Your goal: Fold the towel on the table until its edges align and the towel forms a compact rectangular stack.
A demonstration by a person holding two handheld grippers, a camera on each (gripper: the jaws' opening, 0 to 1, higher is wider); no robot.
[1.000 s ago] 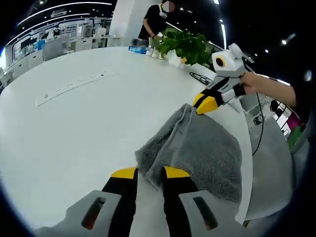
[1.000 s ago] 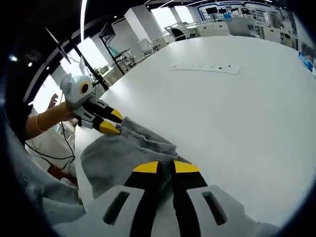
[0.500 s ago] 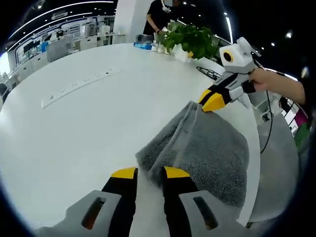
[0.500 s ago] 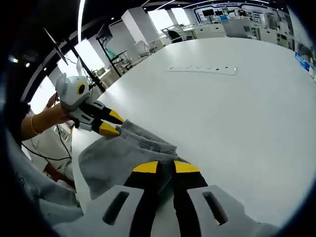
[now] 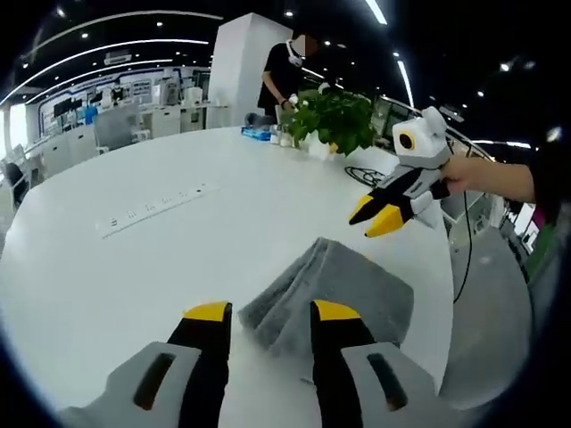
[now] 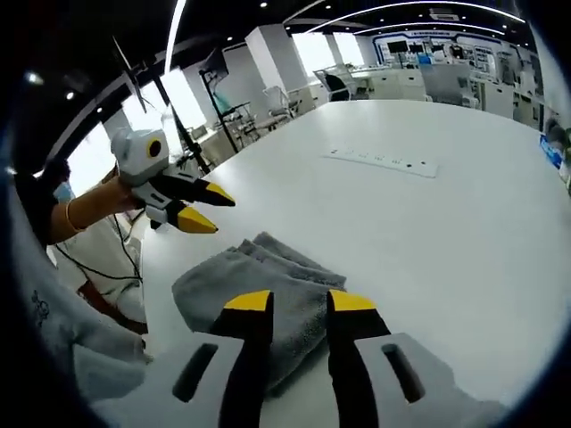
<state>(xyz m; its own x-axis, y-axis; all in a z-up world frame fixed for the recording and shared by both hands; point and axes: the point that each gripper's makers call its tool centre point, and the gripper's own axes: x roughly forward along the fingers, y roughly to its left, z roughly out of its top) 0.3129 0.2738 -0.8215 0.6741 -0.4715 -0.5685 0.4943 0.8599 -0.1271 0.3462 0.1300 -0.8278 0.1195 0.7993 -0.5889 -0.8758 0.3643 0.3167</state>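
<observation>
A grey towel (image 5: 332, 287) lies folded into a thick, roughly rectangular stack on the white table (image 5: 134, 276), near its edge. My left gripper (image 5: 272, 314) hovers open just above the towel's near end, touching nothing. In the right gripper view the same towel (image 6: 268, 272) sits below my open right gripper (image 6: 301, 303). Each gripper appears in the other's view, raised above the towel with jaws apart: the right gripper (image 5: 370, 221) held by a hand, the left gripper (image 6: 223, 217) likewise.
A white power strip (image 5: 156, 207) lies farther out on the table, also seen as the strip (image 6: 382, 161). A potted plant (image 5: 335, 94), small bottles and a black cable (image 5: 366, 176) stand at the far side, where a person (image 5: 287, 71) works. The table edge (image 5: 451, 294) runs close by the towel.
Both grippers were shut on the towel's edges; now both have opened, let go and lifted away. The towel has settled flat as a folded stack.
</observation>
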